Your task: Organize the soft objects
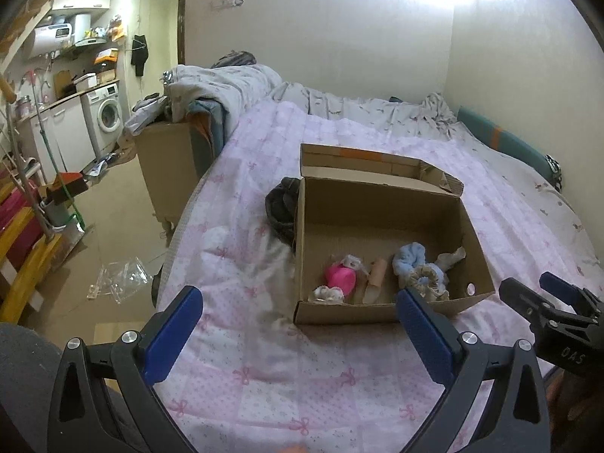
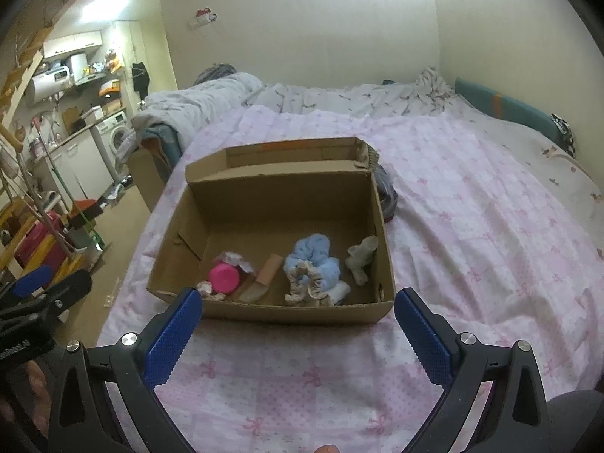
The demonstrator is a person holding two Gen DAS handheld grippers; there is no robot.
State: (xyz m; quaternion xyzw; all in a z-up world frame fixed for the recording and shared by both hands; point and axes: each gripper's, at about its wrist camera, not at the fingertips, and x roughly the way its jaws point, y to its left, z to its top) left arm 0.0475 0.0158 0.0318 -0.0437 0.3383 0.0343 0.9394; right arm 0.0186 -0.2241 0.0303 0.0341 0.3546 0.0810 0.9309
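Fingers on both the left gripper (image 1: 298, 334) and right gripper (image 2: 298, 334) are spread wide, holding nothing. Soft stuff like the blue scrunchie (image 2: 313, 260) already sits in the cardboard box (image 2: 264, 311) on the bed; only that dark cloth (image 1: 281, 207) beside it looks left.

Both wrist views look down along the bed (image 1: 339, 377) toward the cardboard box (image 1: 377, 204) (image 2: 271, 188), near it, left view offset leftward.
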